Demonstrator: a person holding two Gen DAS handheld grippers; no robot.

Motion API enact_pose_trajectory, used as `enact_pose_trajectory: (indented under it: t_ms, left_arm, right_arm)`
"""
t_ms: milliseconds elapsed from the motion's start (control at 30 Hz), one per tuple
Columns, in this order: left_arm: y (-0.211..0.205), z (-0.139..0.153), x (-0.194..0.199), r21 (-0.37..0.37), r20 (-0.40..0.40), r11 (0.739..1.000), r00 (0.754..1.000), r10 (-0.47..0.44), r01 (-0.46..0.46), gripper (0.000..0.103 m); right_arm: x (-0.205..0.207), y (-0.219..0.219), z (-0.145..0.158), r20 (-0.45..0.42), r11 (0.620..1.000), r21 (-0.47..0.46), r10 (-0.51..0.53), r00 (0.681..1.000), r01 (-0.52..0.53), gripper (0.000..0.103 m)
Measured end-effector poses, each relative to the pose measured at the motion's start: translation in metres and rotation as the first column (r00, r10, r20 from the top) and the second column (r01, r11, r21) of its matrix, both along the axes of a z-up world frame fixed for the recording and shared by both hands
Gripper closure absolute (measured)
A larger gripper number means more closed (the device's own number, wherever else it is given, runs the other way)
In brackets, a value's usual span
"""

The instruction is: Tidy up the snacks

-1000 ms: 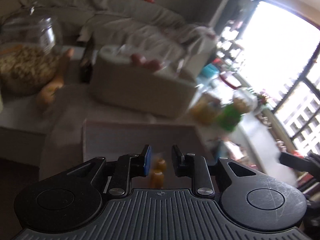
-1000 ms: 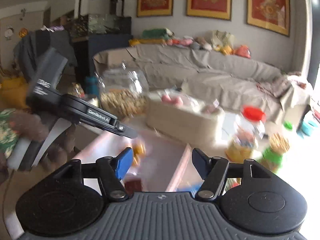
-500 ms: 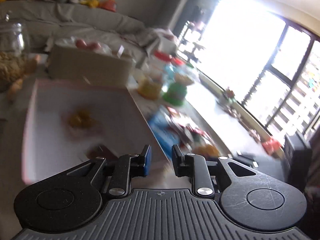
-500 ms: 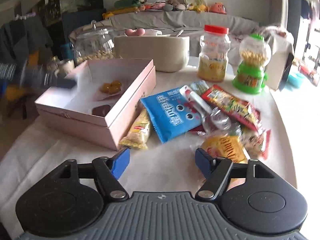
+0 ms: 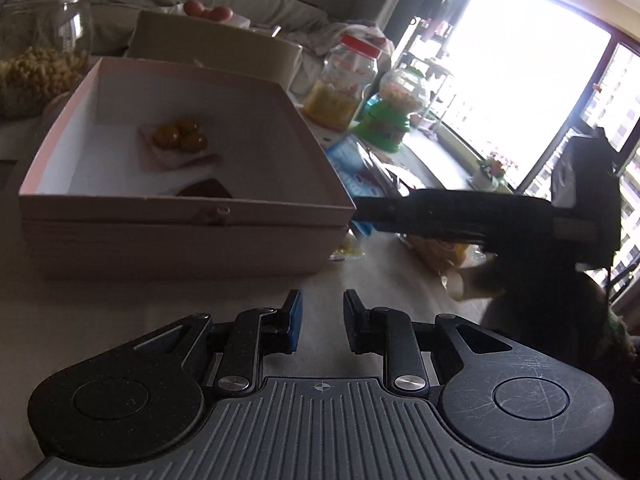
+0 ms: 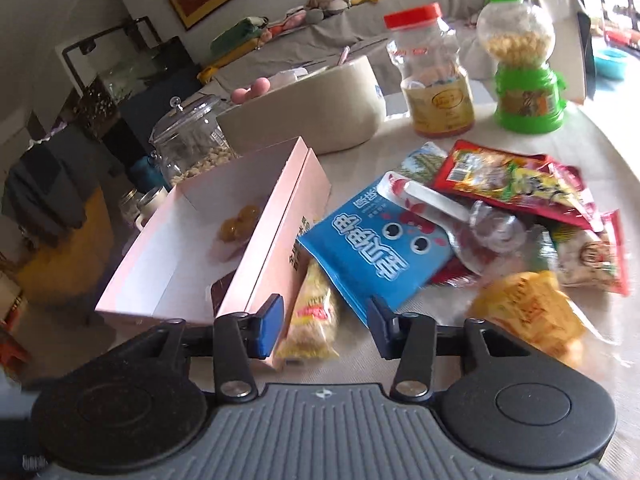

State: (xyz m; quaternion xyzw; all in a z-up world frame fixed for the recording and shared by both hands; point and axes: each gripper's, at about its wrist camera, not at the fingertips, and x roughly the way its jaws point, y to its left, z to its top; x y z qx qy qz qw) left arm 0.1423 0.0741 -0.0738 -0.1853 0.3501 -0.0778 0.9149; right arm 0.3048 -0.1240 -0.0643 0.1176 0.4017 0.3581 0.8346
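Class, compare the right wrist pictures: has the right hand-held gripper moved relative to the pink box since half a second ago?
Yes. The right hand-held gripper has come closer to the pink box, whose near corner now sits by its closing jaws, over a small yellow packet.

The pink box (image 6: pixel 276 216) looks like matt cardboard, white and smooth inside. The blue snack bag (image 6: pixel 380 248) is glossy plastic film, as is the red packet (image 6: pixel 508 176). The small yellow packet (image 6: pixel 312 316) is clear, shiny wrap. The lidded jar (image 6: pixel 188 148) looks like clear glass; the red-capped jar (image 6: pixel 436 76) clear plastic. The counter (image 6: pixel 600 144) wears a pale, matt cloth. The right gripper (image 6: pixel 324 320) is matt black plastic with blue pads.
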Motion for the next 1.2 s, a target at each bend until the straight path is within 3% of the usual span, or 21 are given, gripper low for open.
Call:
enact_pose_trajectory:
  t_ms: [200, 500, 633, 767, 867, 933, 1000, 1100, 1133, 1200]
  left_arm:
    - [0.002, -0.002, -0.005, -0.017, -0.01, 1.0, 1.0, 0.016, -0.016, 0.077]
    - [-0.005, 0.002, -0.004, -0.027, 0.004, 1.0, 1.0, -0.001, 0.001, 0.077]
    - [-0.012, 0.005, -0.001, -0.017, 0.014, 1.0, 1.0, -0.011, 0.011, 0.077]
    - [-0.017, 0.006, 0.004, -0.004, 0.012, 1.0, 1.0, 0.003, -0.003, 0.077]
    - [-0.025, 0.007, 0.015, 0.017, 0.023, 1.0, 0.999, 0.023, -0.024, 0.077]
    - [-0.033, 0.007, 0.024, 0.037, 0.034, 0.999, 0.999, 0.021, -0.022, 0.077]
    - [-0.044, 0.005, 0.033, 0.084, 0.045, 0.996, 0.999, 0.016, -0.02, 0.077]
    - [-0.06, -0.002, 0.044, 0.176, 0.025, 0.984, 0.999, 0.022, -0.026, 0.076]
    - [-0.064, -0.004, 0.046, 0.195, 0.023, 0.981, 0.999, 0.023, -0.027, 0.071]
    - [-0.068, -0.007, 0.047, 0.213, 0.036, 0.976, 0.999, 0.025, -0.032, 0.07]
  right_arm:
    - [0.005, 0.011, -0.012, -0.036, 0.999, -0.014, 0.048, 0.998, -0.048, 0.083]
    - [-0.045, -0.009, -0.004, -0.027, 0.983, -0.053, 0.173, 0.985, -0.174, 0.087]
    - [-0.061, -0.021, -0.002, -0.005, 0.984, -0.073, 0.161, 0.987, -0.161, 0.086]
    - [-0.069, -0.027, 0.006, 0.07, 0.987, -0.105, 0.128, 0.989, -0.12, 0.086]
    - [-0.073, -0.032, 0.012, 0.147, 0.988, -0.142, 0.084, 0.985, -0.063, 0.075]
    - [-0.077, -0.039, 0.014, 0.202, 0.984, -0.176, 0.041, 0.979, -0.005, 0.048]
    - [-0.08, -0.048, 0.014, 0.238, 0.981, -0.187, -0.006, 0.971, 0.052, 0.038]
    - [-0.082, -0.064, 0.011, 0.27, 0.97, -0.212, -0.062, 0.961, 0.122, 0.038]
    - [-0.082, -0.068, 0.009, 0.279, 0.965, -0.22, -0.076, 0.957, 0.141, 0.037]
    - [-0.082, -0.075, 0.006, 0.298, 0.954, -0.238, -0.105, 0.949, 0.18, 0.035]
